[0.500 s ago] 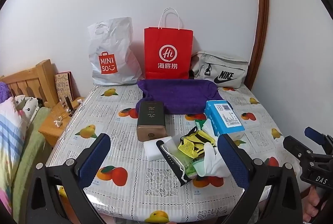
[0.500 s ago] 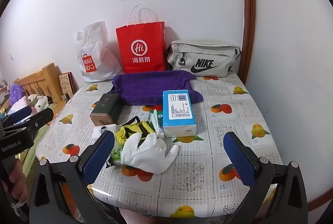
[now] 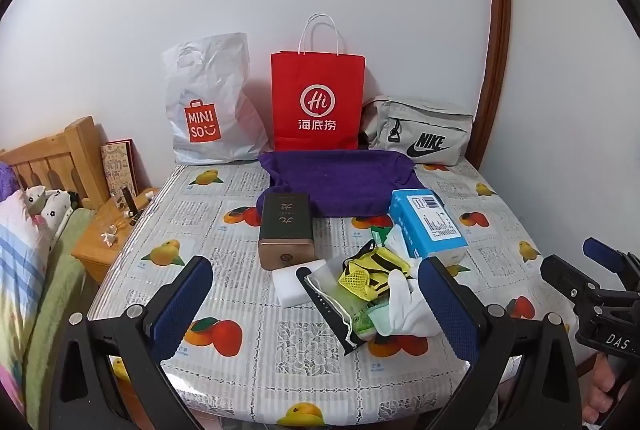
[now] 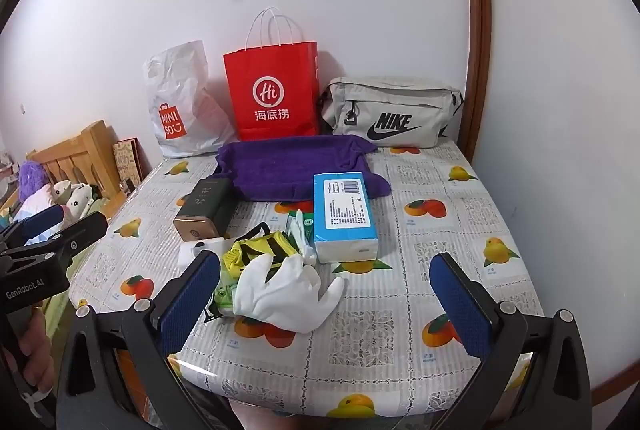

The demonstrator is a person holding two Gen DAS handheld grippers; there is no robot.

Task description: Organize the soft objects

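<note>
A pile of soft items lies mid-table: a white glove (image 4: 286, 292), a yellow mesh pouch (image 4: 258, 250), a clear zip bag (image 3: 334, 304) and a white sponge block (image 3: 298, 280). A blue tissue pack (image 4: 344, 212) rests beside the pile, a purple towel (image 4: 296, 166) behind it. My left gripper (image 3: 316, 304) hovers open over the table's near edge, nothing between its blue pads. My right gripper (image 4: 324, 304) is open too, with the glove in front of it, untouched. Each gripper shows at the edge of the other's view.
A dark gift box (image 3: 285, 229) stands left of the pile. Against the wall lean a white Miniso bag (image 3: 208, 106), a red paper bag (image 3: 318, 102) and a grey Nike bag (image 3: 420, 134). A bed and wooden nightstand (image 3: 100, 242) lie left of the table.
</note>
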